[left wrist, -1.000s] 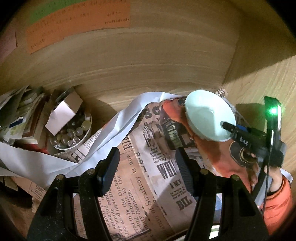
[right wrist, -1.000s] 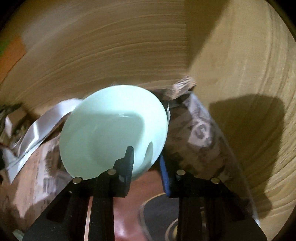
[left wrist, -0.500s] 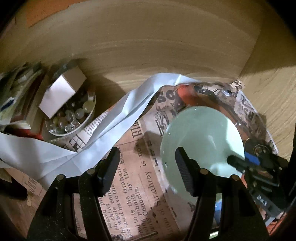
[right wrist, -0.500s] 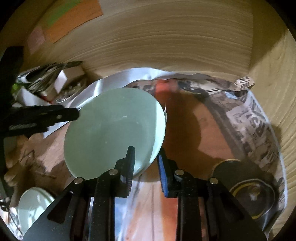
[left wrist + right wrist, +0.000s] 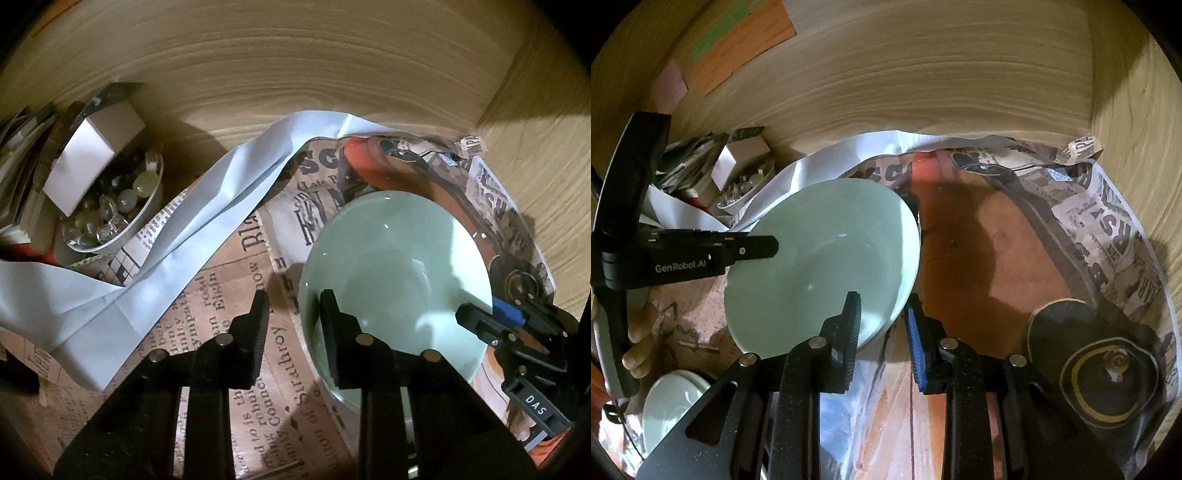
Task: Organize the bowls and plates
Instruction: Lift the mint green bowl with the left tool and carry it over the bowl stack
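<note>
A pale green bowl (image 5: 399,280) (image 5: 820,266) sits mouth-up, slightly tilted, over the newspaper liner (image 5: 229,332). My right gripper (image 5: 882,314) is shut on its near right rim, one finger inside and the blue pad outside; the left wrist view shows it (image 5: 476,317) at the bowl's right edge. My left gripper (image 5: 293,317) straddles the opposite rim with its jaws closing. One finger is inside the bowl, and a sliver of newspaper shows between the outer finger and the rim. Seen from the right wrist, the left gripper (image 5: 764,251) reaches over the bowl's left rim.
More pale green dishes (image 5: 672,402) lie at the lower left. A glass bowl of beads (image 5: 110,218) with a white box (image 5: 88,162) on it stands at the back left beside a creased white paper strip (image 5: 207,206). A black round lid (image 5: 1108,373) lies right. Wooden walls (image 5: 332,66) close the back and right.
The bowl swung from edge-on at the right to mouth-up nearer the middle. My left gripper came down over its rim and its jaws narrowed sharply. The right gripper kept its hold.
</note>
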Action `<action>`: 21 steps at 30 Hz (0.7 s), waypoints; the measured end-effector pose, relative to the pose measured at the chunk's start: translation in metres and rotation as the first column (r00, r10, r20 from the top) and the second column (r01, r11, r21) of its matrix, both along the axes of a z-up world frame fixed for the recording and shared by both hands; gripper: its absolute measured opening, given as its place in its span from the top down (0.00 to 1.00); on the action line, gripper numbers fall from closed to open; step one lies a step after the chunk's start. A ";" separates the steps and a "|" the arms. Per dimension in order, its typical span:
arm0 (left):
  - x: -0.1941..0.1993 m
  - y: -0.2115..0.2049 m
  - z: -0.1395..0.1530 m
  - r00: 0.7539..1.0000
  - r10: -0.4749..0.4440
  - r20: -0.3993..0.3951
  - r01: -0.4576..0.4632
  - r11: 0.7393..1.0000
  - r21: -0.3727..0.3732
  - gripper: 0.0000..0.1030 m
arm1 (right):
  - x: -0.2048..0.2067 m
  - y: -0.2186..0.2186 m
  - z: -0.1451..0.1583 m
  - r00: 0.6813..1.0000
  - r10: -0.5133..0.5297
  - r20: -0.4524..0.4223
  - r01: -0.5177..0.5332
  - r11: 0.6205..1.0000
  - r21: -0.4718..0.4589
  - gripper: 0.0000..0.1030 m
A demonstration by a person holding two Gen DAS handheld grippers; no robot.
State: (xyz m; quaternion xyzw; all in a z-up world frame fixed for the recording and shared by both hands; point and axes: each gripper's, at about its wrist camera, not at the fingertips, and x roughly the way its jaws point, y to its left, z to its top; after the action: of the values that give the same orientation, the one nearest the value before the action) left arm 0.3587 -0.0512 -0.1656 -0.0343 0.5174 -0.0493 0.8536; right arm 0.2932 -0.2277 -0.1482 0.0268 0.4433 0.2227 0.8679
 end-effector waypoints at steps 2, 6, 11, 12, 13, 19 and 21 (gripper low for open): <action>0.000 -0.002 0.000 1.000 -0.014 -0.006 0.013 1.000 -0.004 0.86 | -0.001 0.001 0.001 1.000 -0.002 0.002 0.002 1.000 0.003 0.79; -0.002 -0.008 0.000 0.999 -0.036 -0.002 0.036 0.999 0.018 0.90 | -0.004 0.004 0.005 1.000 -0.007 0.015 0.007 1.000 -0.010 0.79; -0.005 -0.004 0.003 1.000 -0.026 -0.014 0.026 0.999 -0.022 0.90 | -0.011 0.003 0.013 0.999 -0.022 0.033 0.021 1.000 0.007 0.79; -0.007 -0.004 0.006 1.000 -0.026 -0.007 0.026 0.999 -0.023 0.90 | -0.013 0.003 0.015 0.999 -0.024 0.040 0.024 1.000 0.007 0.79; -0.008 -0.005 0.009 1.000 -0.027 0.000 0.027 0.999 -0.022 0.90 | -0.014 0.003 0.019 0.999 -0.026 0.047 0.026 1.000 0.009 0.79; -0.027 -0.003 0.035 0.998 -0.015 0.066 0.018 0.999 -0.046 0.89 | -0.029 0.002 0.044 0.994 -0.039 0.102 0.035 0.999 0.040 0.79; -0.038 -0.003 0.045 0.995 -0.017 0.098 0.021 0.999 -0.039 0.89 | -0.036 0.003 0.051 0.992 -0.039 0.123 0.034 0.999 0.043 0.79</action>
State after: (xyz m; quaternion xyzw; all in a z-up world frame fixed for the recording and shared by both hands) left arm 0.3205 -0.0539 -0.1206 -0.0441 0.4744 -0.0692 0.8765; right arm 0.2572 -0.2251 -0.0971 0.0388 0.3833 0.2171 0.8969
